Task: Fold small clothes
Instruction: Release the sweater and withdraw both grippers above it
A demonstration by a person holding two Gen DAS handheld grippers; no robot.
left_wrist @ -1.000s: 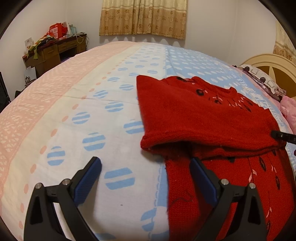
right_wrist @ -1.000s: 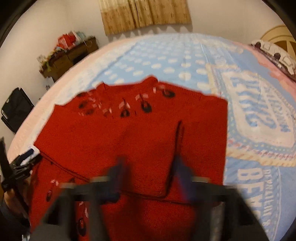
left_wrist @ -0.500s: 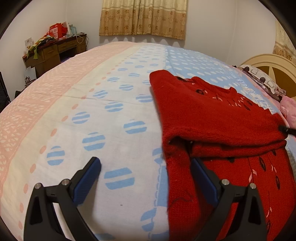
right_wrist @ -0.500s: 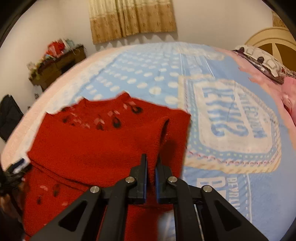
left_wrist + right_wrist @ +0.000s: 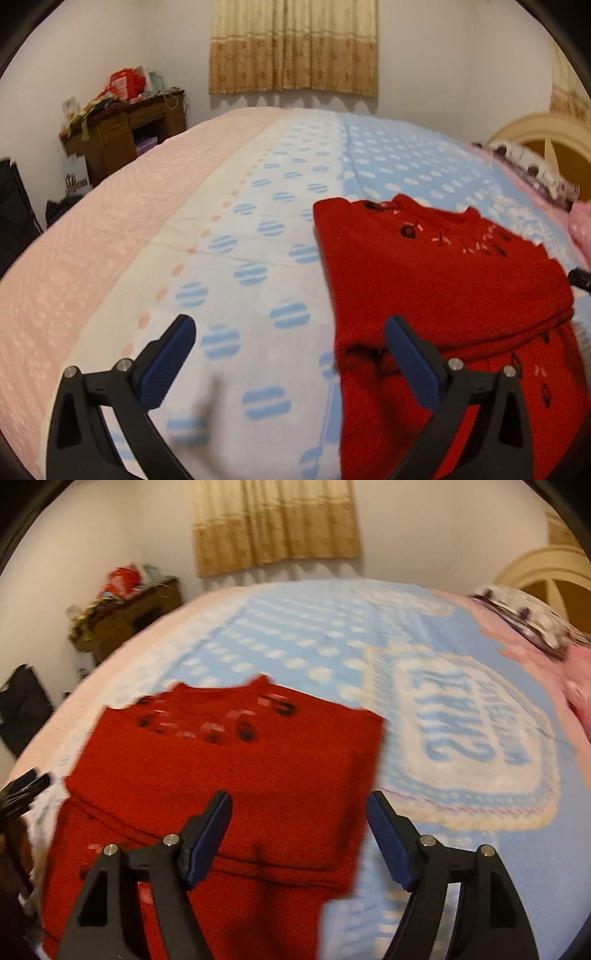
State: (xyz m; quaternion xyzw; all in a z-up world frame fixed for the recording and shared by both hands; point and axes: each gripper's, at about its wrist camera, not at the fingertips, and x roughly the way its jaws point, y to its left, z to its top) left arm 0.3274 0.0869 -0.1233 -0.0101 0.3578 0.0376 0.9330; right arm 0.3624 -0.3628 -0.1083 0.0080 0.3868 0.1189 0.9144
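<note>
The red sweater (image 5: pixel 443 288) lies on the bedspread (image 5: pixel 166 229), partly folded, its upper part doubled over the lower, the patterned neckline toward twelve o'clock. From the left wrist it fills the right half of the picture, from about one to five o'clock, and only this view shows the bedspread's pink band and its white band of striped blue circles at nine o'clock. The right wrist view, blurred, sets the sweater (image 5: pixel 229 775) at centre left and alone shows the large lettered blue-and-white panel (image 5: pixel 469 738) at two o'clock; the tip of the other gripper pokes in at nine o'clock. A desk (image 5: pixel 122 136) piled with things stands against the far wall at ten o'clock, curtains (image 5: pixel 293 44) at twelve. Half a second ago the right gripper (image 5: pixel 299 838) was pinched on a raised ridge of the sweater; its jaws have just been opening and the knit now lies flat beneath them, released. They stand wide with nothing held. The left gripper (image 5: pixel 290 358) is spread wide as before, empty, its right finger (image 5: pixel 410 365) in front of the sweater's folded edge; whether it touches I cannot tell.
</note>
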